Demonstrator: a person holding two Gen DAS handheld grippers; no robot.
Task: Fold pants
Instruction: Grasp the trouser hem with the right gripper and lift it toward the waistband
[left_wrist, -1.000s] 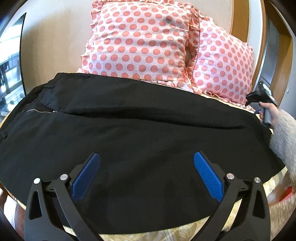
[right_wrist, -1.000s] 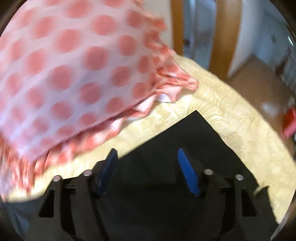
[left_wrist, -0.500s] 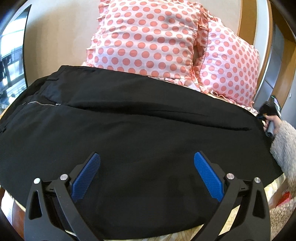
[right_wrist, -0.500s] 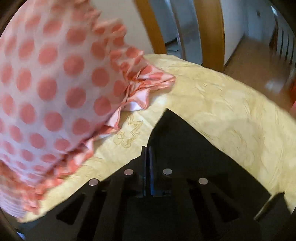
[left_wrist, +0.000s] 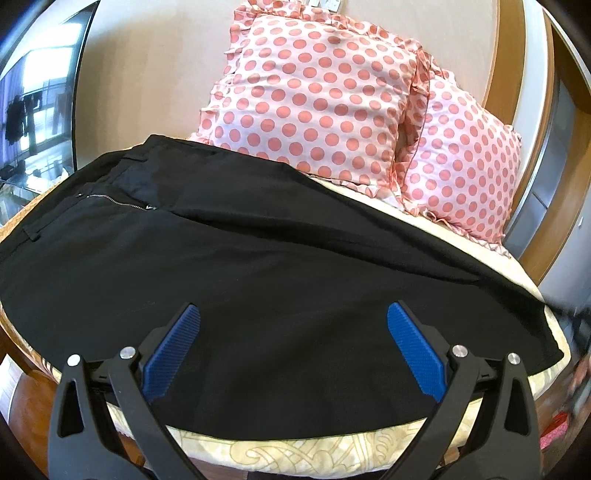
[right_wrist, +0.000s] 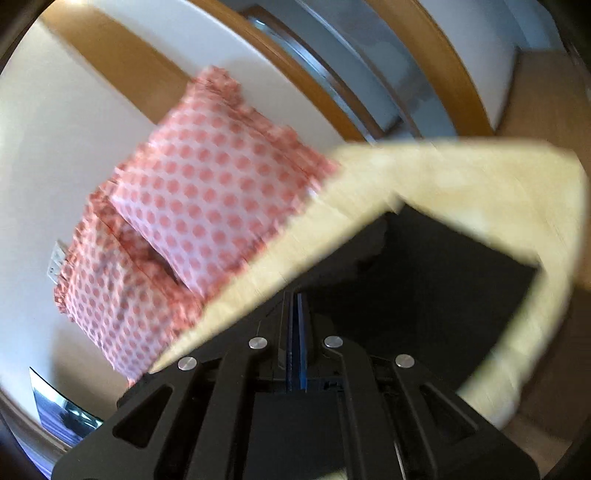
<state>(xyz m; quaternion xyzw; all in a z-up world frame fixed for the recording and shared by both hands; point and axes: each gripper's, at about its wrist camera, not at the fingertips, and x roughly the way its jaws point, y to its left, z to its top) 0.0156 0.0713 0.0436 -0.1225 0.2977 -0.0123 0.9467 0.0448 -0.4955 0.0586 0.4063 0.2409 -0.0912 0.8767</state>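
Your left gripper (left_wrist: 293, 345) has its two blue pads (left_wrist: 413, 352) wide apart, and nothing is between them. It hangs over the black pants (left_wrist: 258, 288), which lie spread flat right under and in front of it. The waist end, with a little silver zipper (left_wrist: 114, 201), is off to the left of this gripper. The leg end runs off to its right. Past the pants, farther ahead, two pink pillows with red dots (left_wrist: 317, 96) lean up against the wall. A yellow bedspread (left_wrist: 295, 450) peeks out below the pants, close to the gripper.

Your right gripper (right_wrist: 295, 325) has its blue pads pressed tight together. Dark pants cloth (right_wrist: 443, 280) lies right in front of its tip, but you cannot tell if any cloth is pinched between the pads. The picture here is blurry and tilted. The yellow bedspread (right_wrist: 480, 173) wraps around the dark cloth, and the dotted pillows (right_wrist: 207, 206) sit up and to the left of this gripper.
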